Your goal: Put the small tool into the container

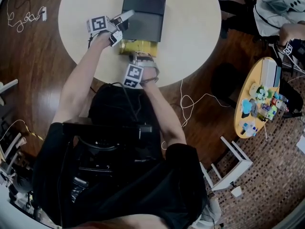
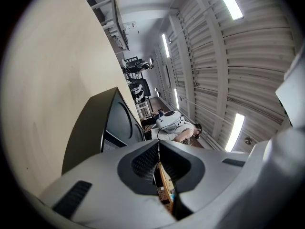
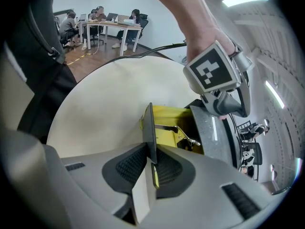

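Yellow open container on round cream counter. Right gripper clamps thin dark flap at its edge, likely steadying. Left gripper, closed and empty, seems to prop dark grey lid.

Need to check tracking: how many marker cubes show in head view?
2. One marker cube beside the dark case's left edge; the other at the table's near edge, below the yellow container. None seems hidden.

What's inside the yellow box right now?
A silver metal tool lies inside the yellow box. The dark flat piece clamped in the right gripper covers its left side; that part is unseen.
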The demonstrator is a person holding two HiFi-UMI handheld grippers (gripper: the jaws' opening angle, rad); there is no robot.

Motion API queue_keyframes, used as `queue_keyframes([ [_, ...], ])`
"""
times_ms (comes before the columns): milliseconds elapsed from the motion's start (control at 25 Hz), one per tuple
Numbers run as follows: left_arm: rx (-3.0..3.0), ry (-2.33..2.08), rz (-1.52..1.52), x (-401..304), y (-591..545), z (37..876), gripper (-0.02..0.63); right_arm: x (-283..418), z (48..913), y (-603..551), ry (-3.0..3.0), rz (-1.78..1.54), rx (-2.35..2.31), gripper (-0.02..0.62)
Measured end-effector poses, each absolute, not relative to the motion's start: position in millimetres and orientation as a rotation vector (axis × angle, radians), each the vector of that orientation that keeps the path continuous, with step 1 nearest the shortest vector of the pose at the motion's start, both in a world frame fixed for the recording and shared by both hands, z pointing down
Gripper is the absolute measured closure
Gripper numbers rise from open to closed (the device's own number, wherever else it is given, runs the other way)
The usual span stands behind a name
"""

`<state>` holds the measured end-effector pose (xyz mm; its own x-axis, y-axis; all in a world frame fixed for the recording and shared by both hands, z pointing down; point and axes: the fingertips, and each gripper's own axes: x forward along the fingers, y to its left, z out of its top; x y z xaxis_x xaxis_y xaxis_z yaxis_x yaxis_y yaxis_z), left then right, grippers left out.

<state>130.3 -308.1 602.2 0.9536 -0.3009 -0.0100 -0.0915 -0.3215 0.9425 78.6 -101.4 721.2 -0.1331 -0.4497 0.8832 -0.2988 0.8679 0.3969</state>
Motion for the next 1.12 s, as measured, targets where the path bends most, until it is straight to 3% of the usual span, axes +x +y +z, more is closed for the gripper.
queue_keyframes([
  [1120, 1.903, -0.364, -0.019, 131.2, -303.3, 615.6, 0.6, 72.5, 716.5, -119.3, -1.71, -0.124, 0.605, 0.535],
])
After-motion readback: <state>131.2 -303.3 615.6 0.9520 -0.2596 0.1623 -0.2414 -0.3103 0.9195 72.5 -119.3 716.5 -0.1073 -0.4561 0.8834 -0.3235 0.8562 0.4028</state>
